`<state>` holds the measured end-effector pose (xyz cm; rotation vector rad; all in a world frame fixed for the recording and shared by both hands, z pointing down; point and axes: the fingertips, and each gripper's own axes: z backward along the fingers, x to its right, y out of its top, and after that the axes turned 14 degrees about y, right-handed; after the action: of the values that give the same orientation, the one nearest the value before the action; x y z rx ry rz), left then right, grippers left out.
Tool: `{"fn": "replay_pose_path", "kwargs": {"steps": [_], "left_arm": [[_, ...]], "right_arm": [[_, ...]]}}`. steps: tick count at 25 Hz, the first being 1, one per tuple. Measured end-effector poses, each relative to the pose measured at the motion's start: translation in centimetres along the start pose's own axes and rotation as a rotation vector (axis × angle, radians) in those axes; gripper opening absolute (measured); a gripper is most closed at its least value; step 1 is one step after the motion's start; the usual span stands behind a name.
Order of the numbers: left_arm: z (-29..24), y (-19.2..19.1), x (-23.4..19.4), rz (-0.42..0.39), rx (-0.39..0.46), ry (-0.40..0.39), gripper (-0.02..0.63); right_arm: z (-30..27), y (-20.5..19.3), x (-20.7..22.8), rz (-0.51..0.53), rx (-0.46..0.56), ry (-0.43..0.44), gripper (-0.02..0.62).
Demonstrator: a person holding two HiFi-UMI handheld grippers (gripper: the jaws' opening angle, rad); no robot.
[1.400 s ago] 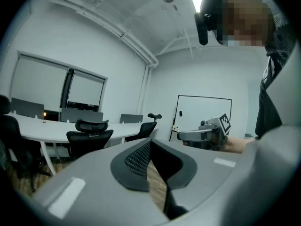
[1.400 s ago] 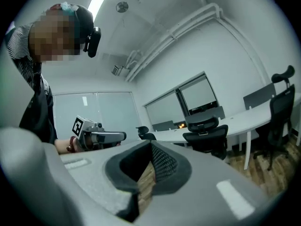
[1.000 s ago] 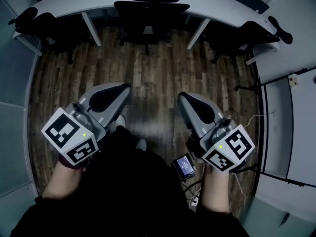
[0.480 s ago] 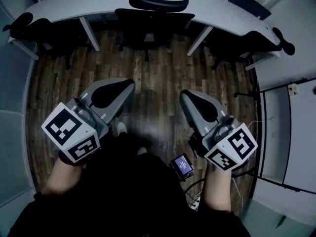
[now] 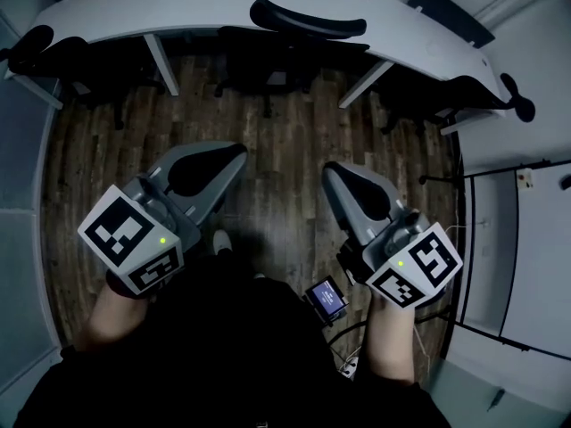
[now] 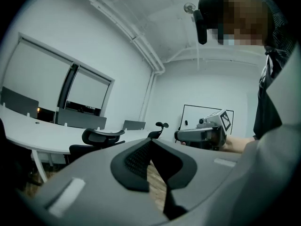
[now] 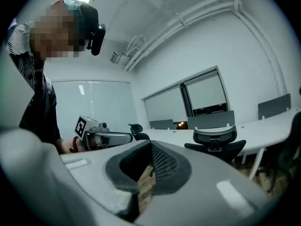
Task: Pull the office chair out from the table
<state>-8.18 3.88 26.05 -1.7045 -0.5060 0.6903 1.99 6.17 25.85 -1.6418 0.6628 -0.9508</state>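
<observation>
Head view looks steeply down on a wood-plank floor (image 5: 285, 150), with both tongs held out over it side by side and well apart from each other. The left tongs (image 5: 234, 156) have their jaws pressed together with nothing between them; the left gripper view shows the dark pads meeting along one line, with only floor below. The right tongs (image 5: 334, 173) are likewise closed and empty, their pads meeting in the right gripper view. Each carries its marker cube near the hand, with a small green light lit on it. The office chair (image 5: 308, 19) stands at the far side of the floor, pushed in against the curved white desk (image 5: 178, 3), its black headrest showing against the desk top and its back just below the edge. It is ahead of the tongs, well apart from both and touched by neither. A left-end chair (image 5: 53, 47) and a right-end chair (image 5: 468, 78), both dark, sit at the same desk. A small screen device (image 5: 327, 298) shows near the person's waist, just beside the right hand
</observation>
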Motion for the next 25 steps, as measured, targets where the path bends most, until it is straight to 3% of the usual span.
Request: {"fn": "replay_pose_path", "kwargs": {"steps": [11, 19, 25], "left_arm": [[0.4, 0.6, -10.3, 0.078, 0.015, 0.033, 0.003], [-1.9, 0.3, -11.0, 0.068, 0.014, -0.011, 0.003], [-5.2, 1.0, -11.6, 0.057, 0.0, -0.024, 0.003]], "right_arm": [[-10.0, 1.1, 1.2, 0.0, -0.058, 0.021, 0.002], [-9.9, 1.1, 5.1, -0.013, -0.07, -0.045, 0.002], [-10.7, 2.0, 8.1, -0.016, -0.059, -0.033, 0.002]]}}
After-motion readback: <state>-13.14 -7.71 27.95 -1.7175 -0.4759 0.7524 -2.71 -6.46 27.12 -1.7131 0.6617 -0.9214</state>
